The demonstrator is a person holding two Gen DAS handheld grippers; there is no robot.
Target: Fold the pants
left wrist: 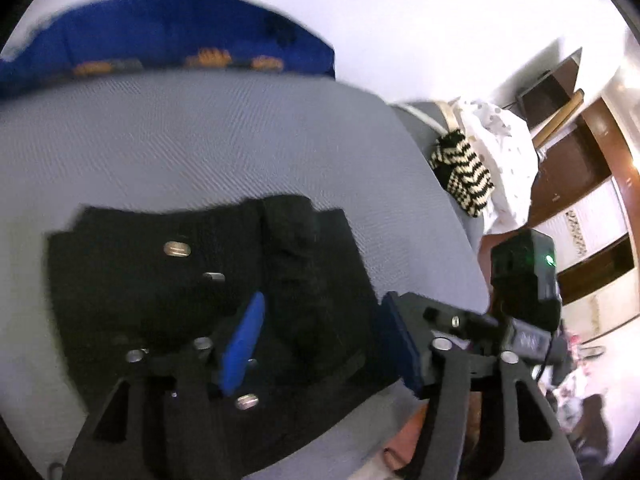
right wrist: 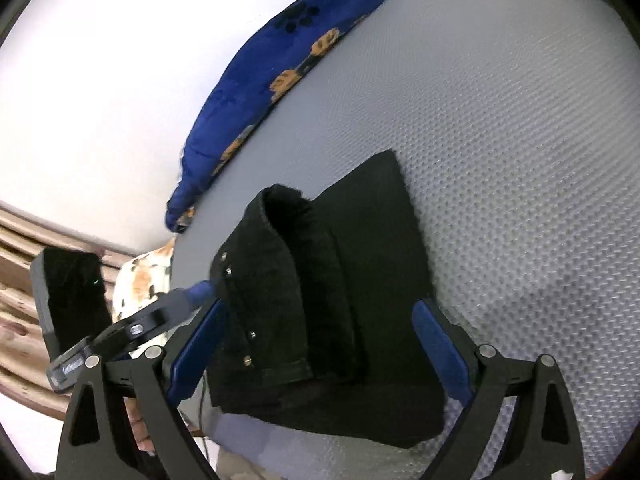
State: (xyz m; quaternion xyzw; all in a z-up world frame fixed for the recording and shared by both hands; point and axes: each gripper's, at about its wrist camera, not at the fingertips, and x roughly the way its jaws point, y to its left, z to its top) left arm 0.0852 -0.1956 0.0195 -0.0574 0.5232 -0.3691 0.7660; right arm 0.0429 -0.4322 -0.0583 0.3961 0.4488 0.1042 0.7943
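Right wrist view, folded black pants [right wrist: 320, 300] between wide-open right hand-held gripper [right wrist: 320, 348] fingers, nothing gripped.

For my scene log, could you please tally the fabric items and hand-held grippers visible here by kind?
Black folded pants: 1
Blue blanket with orange print: 1
Black-and-cream striped knit: 1
White speckled cloth: 1
Hand-held grippers with blue pads, both open: left, right: 2
Total: 6
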